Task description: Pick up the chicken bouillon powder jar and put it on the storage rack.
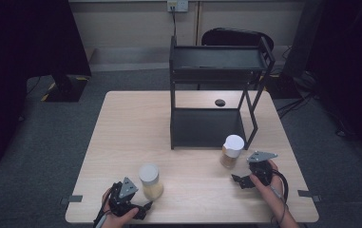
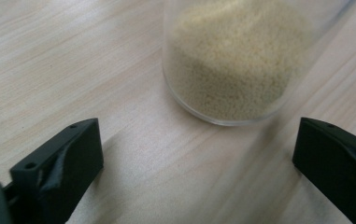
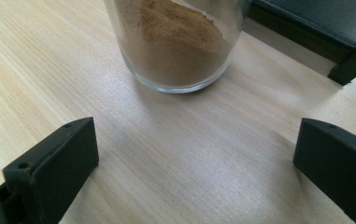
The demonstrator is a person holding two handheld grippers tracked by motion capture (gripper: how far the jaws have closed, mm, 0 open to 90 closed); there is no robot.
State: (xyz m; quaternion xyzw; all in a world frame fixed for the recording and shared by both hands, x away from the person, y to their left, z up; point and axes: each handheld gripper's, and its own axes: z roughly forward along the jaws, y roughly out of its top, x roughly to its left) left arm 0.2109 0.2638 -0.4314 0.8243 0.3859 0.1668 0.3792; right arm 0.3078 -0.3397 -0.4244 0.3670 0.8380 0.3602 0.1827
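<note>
While each clear glass jar stands free on the pale wooden surface (image 1: 188, 118), the pale-grain jar (image 1: 150, 182) faces the left gripper (image 1: 138, 208) and the brown-powder jar (image 1: 232, 152) the right gripper (image 1: 243, 181), fingers spread wide, apparently lined up for grasping.

Clear glossy glass jars (image 3: 175, 42) on matt wood-grain table (image 1: 121, 142).

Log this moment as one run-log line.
left gripper: open, facing jar of pale yellow grains | right gripper: open, facing jar of brown powder | both jars on table, untouched | black shelf rack: behind
</note>
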